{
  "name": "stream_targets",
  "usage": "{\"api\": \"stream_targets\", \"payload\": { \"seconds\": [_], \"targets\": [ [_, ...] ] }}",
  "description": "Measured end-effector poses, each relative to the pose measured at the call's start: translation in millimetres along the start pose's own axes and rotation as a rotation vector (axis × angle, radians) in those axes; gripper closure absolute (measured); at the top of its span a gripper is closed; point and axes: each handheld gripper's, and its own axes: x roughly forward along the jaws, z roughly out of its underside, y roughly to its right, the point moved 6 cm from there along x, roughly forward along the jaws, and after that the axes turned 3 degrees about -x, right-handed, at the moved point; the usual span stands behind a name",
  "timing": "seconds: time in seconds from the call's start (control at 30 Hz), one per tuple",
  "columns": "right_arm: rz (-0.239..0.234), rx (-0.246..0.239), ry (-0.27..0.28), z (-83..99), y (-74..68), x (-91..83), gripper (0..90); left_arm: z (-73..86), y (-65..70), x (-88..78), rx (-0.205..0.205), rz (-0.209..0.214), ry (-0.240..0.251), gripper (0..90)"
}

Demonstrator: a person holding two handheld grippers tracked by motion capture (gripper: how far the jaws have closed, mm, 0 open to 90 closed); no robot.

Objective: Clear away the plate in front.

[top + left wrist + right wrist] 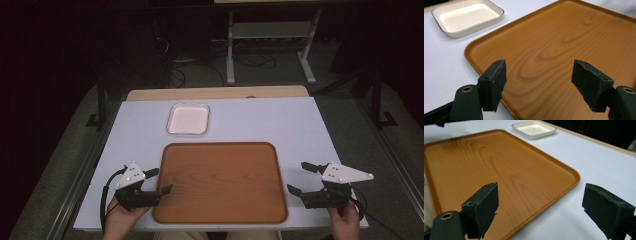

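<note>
Wooden-look tray between two open grippers, small white dish beyond it.

The white table carries a broad brown tray at its near middle: stiff, light I'd judge, slick-faced (take it by the raised rim at each side). The dish sits just behind, hard and chippable. Left gripper and right gripper flank the tray, jaws wide and holding nothing.

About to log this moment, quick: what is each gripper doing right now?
Left gripper: open, holding nothing, beside the wooden tray.
Right gripper: open, holding nothing.
</note>
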Motion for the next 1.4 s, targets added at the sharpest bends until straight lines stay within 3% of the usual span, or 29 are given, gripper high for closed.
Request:
{"api": "stream_targets", "payload": {
  "seconds": [0.37, 0.57, 0.8, 1.4],
  "targets": [
    [0.001, 0.001, -0.005, 0.5, -0.5, -0.3, 12.7, -14.4, -34.4, 13.6, -0.086, 0.008, -0.001, 26.0],
    [0.008, 0.006, 0.003, 0.6, 1.2, -1.4, 12.7, -24.3, -38.7, 23.3, -0.063, 0.011, -0.011, 26.2],
    [0.006, 0.006, 0.003, 0.9, 1.4, -1.5, 12.7, -28.6, -41.6, 30.7, -0.035, -0.016, -0.018, 26.0],
    [0.003, -0.001, 0.004, 0.1, 0.7, -0.9, 12.7, -35.3, -52.9, 38.7, -0.049, -0.036, -0.002, 25.8]
  ]
}}
